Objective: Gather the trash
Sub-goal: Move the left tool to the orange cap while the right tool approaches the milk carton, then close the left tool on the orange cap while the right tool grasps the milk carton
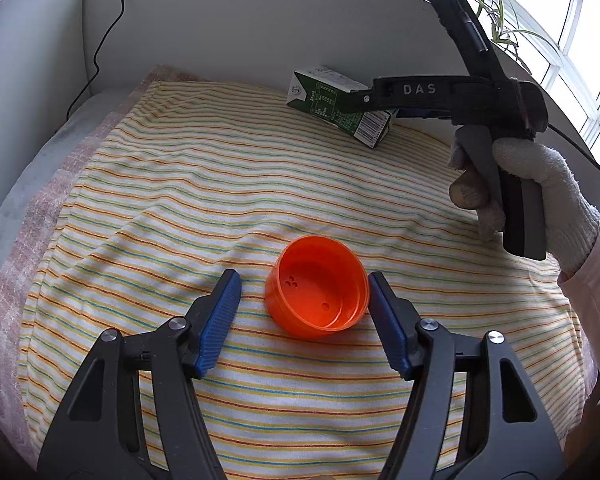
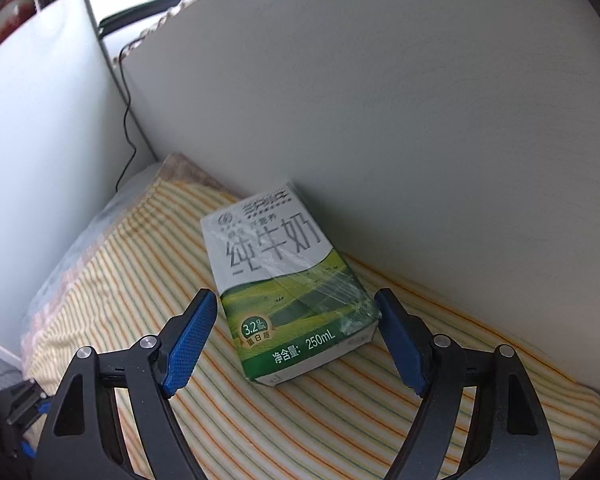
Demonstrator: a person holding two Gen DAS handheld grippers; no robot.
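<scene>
Both grabs look pending: the left gripper (image 1: 304, 304) stands wide around the orange plastic cap (image 1: 317, 286) on the striped cloth (image 1: 180, 200) (empty-handed), while the right gripper (image 2: 296, 340) gapes astride the green-and-white milk carton (image 2: 288, 284) lying by the white wall (image 2: 380, 120); next, both must close.

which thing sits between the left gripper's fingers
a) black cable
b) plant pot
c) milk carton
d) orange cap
d: the left wrist view shows the orange cap lying open side up on the striped cloth between the open left gripper; the milk carton lies by the far wall in front of the right gripper.
</scene>
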